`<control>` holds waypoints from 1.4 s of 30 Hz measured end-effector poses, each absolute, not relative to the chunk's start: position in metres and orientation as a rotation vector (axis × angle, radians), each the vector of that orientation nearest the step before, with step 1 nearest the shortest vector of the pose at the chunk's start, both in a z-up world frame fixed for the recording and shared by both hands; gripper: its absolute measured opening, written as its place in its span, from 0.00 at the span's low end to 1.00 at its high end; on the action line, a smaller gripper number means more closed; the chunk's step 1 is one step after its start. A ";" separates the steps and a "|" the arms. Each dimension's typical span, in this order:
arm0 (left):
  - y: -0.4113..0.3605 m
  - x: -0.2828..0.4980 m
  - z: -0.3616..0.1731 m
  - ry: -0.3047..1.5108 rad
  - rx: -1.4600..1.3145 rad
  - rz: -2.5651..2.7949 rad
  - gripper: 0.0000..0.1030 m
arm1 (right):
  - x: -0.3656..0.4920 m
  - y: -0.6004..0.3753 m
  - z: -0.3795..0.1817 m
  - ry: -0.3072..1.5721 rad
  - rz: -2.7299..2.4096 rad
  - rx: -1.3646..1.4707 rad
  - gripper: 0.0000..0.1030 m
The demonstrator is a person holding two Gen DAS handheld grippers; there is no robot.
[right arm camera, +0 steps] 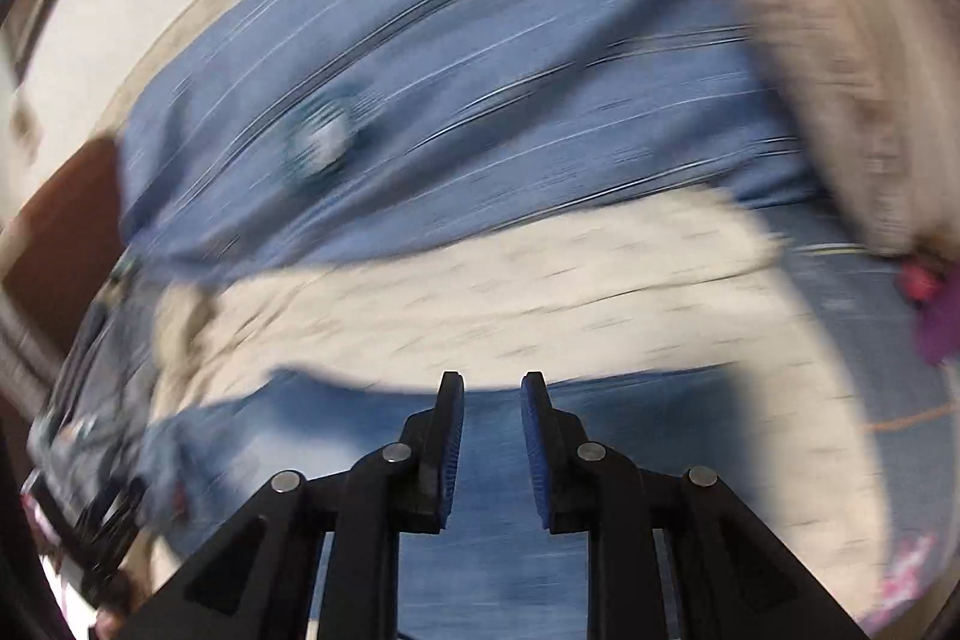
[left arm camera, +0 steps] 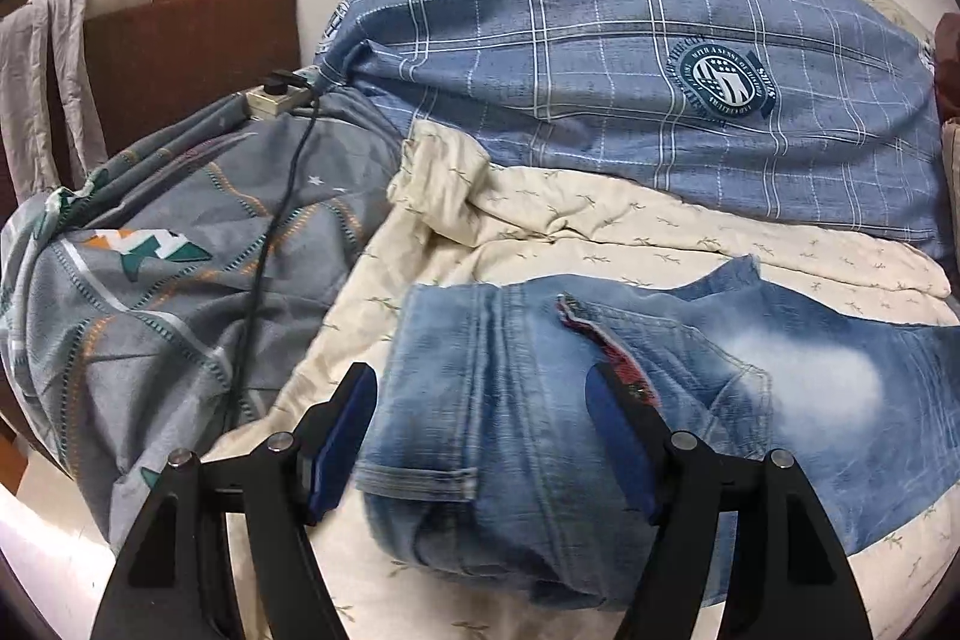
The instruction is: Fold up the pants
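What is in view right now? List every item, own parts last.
jeans: one, faded blue, partly folded on the cream sheet, between the left jaws.
cream sheet: one, cream with small sprigs, under the jeans.
blue checked quilt: one, blue with white lines, behind the sheet.
grey patterned bedding: one, grey, left of the sheet.
power strip: one, beige, with a black cable.
left gripper: black with blue pads, jaws wide apart around the jeans.
right gripper: jaws apart, empty, above denim; view blurred.

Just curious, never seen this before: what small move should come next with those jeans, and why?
Probably close the left hand-held gripper on the jeans: its jaws stand wide open around the folded bundle, gripping nothing yet. The right view is too blurred to judge.
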State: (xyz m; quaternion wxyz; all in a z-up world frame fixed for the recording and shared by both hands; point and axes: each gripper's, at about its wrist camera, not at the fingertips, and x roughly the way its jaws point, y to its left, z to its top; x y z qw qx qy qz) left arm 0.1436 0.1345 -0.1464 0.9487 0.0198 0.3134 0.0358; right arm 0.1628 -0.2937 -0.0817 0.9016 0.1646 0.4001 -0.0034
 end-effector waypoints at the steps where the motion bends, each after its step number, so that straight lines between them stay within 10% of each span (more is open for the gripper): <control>1: 0.136 0.144 -0.147 0.641 0.043 0.070 0.71 | 0.172 -0.275 -0.088 0.853 0.035 0.340 0.22; 21: 0.130 0.167 -0.185 0.836 0.182 0.010 0.72 | 0.318 -0.094 -0.210 1.082 0.113 0.234 0.22; 42: 0.059 0.123 -0.146 0.602 0.198 -0.095 0.72 | 0.092 -0.343 -0.144 0.859 -0.096 0.471 0.22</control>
